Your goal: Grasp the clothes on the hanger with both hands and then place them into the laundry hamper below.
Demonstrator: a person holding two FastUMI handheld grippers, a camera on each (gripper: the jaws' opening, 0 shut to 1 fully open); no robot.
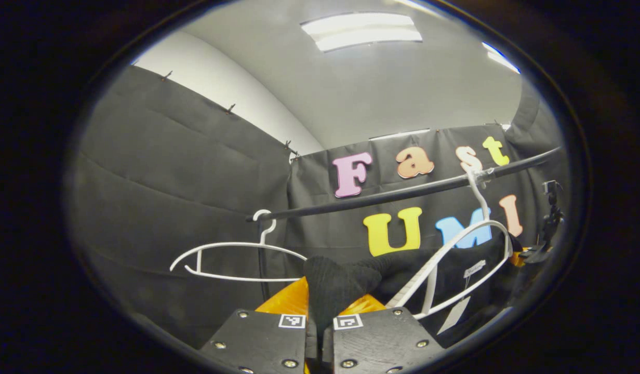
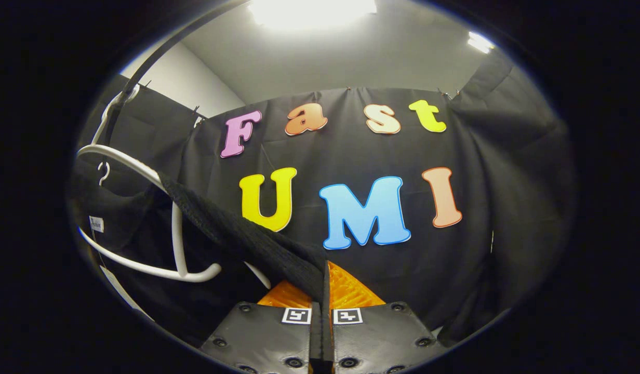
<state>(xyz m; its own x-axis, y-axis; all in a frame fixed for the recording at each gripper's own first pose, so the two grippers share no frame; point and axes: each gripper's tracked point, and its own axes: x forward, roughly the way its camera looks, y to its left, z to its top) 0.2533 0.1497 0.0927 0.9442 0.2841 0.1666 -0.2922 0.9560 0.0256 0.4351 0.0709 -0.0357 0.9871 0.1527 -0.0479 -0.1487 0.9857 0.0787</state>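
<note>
Both tools are pinching the soft black clothes (image 1: 346,280): left tool (image 1: 320,311), right tool (image 2: 322,296). The clothes are still hanging on the white hanger (image 1: 455,249) and look light and floppy.

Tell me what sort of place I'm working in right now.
Likely a small cloth-walled booth set up as a clothes-hanging station: black cloth walls, a dark rail carrying white hangers, and a black garment hanging from one.
</note>
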